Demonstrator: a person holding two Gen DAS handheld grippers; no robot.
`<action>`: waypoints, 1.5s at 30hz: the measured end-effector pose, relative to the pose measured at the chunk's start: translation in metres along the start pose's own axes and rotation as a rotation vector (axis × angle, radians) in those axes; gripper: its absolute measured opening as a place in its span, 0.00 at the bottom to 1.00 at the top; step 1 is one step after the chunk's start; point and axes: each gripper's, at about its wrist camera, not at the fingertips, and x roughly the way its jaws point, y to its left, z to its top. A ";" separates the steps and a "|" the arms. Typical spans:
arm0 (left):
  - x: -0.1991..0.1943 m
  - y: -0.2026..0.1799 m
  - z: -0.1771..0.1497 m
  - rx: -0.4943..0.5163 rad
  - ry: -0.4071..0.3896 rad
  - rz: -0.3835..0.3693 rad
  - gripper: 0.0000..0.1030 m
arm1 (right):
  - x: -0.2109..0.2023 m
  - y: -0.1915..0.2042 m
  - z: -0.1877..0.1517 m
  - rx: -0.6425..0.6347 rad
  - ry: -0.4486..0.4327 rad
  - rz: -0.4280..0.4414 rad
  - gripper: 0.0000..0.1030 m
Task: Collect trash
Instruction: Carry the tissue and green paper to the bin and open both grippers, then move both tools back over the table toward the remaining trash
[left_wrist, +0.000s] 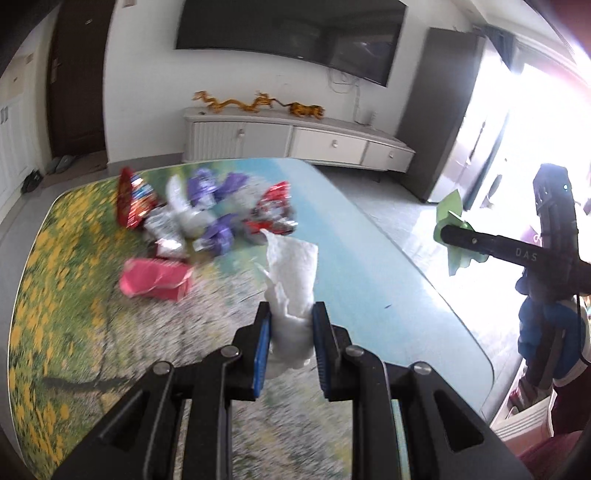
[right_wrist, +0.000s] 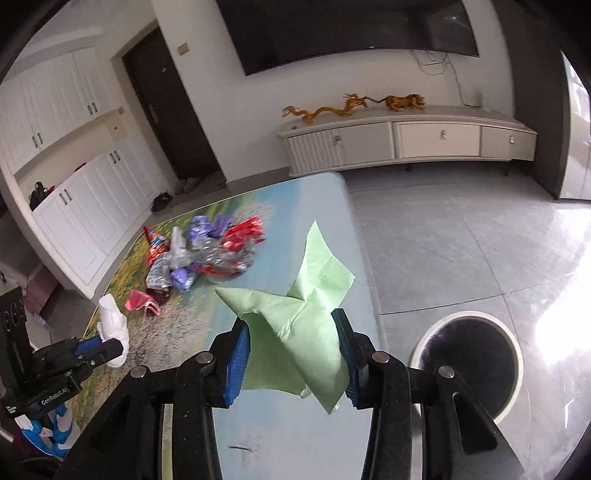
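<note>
Clenched in the left gripper (left_wrist: 291, 314): a crumpled white paper towel (left_wrist: 291, 280) with an embossed, quilted texture, pinched between ribbed blue pads (left_wrist: 263, 354) and standing up ahead of the black fingertips, lifted off the table (left_wrist: 362, 258) with the glossy printed meadow-and-sky top. Seen also from the right wrist view, low to that tool's left, as a soft white wad (right_wrist: 112, 325) in blue-tipped jaws.

Clenched in the right gripper (right_wrist: 293, 325): a pale green paper napkin (right_wrist: 295, 325), thin and smooth, folded into sharp triangular points that fan up and forward, one corner drooping below the pads. Held above the table edge (right_wrist: 354, 236), with a round white-rimmed trash bin (right_wrist: 472, 365) with a dark inside down to the tool's right on grey floor tiles.

Further ahead of both tools, lying on the table: a heap of crinkled foil snack wrappers (left_wrist: 207, 214), red, purple and silver, shiny and creased; nearer, a flattened pink packet (left_wrist: 155, 280). Print on the wrappers too blurred to read.

Legible writing: "DAS" on the black bar of the right tool (left_wrist: 524, 254), "GenRobot.AI" on the left tool's body (right_wrist: 53, 397).

Cut off by the frame edge: the bin's near rim behind the right finger, and a blue-and-white object (right_wrist: 55, 432) under the left tool, not identifiable.
</note>
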 end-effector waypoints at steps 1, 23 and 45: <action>0.005 -0.009 0.006 0.015 0.005 -0.018 0.20 | -0.004 -0.014 -0.001 0.022 -0.008 -0.025 0.39; 0.219 -0.246 0.093 0.287 0.230 -0.287 0.23 | 0.020 -0.254 -0.045 0.408 0.046 -0.270 0.50; 0.217 -0.243 0.115 0.228 0.073 -0.079 0.52 | -0.024 -0.269 -0.051 0.426 -0.067 -0.382 1.00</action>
